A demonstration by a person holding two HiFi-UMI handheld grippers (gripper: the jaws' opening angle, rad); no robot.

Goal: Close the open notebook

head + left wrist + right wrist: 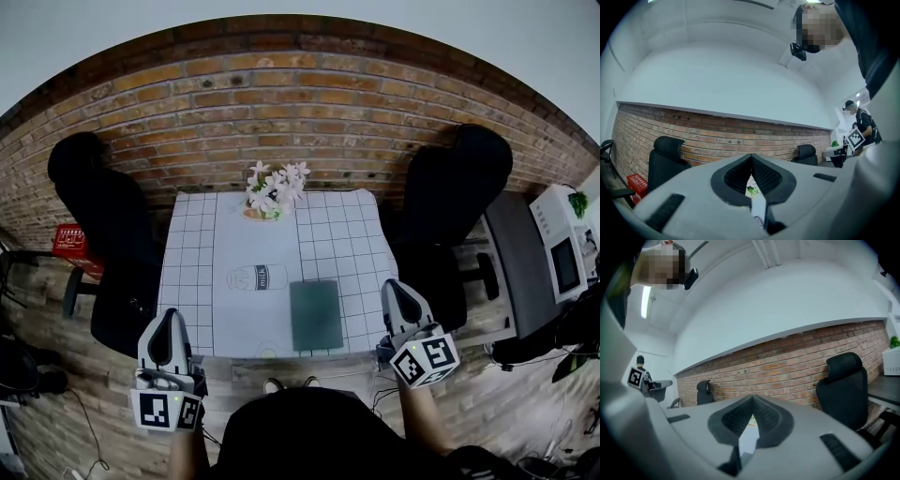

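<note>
Notebook (316,314), lengthwise ahead, is found just inward of the right gripper (401,292); the farther left gripper (169,321) is likewise clamped empty.

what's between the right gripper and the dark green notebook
Nothing but a bare strip of white grid-patterned tablecloth, seen in the head view, separates the right gripper from the dark green notebook.

On my feed, a table under a white grid-patterned cloth (187,281) fills the centre of the frame. A pot of white and pink flowers (273,187) sits at its top edge. A black office chair (108,225) stands left and another black chair (459,187) right. A red brick wall (300,94) spans the top, and a red plastic crate (70,242) sits far left.
</note>
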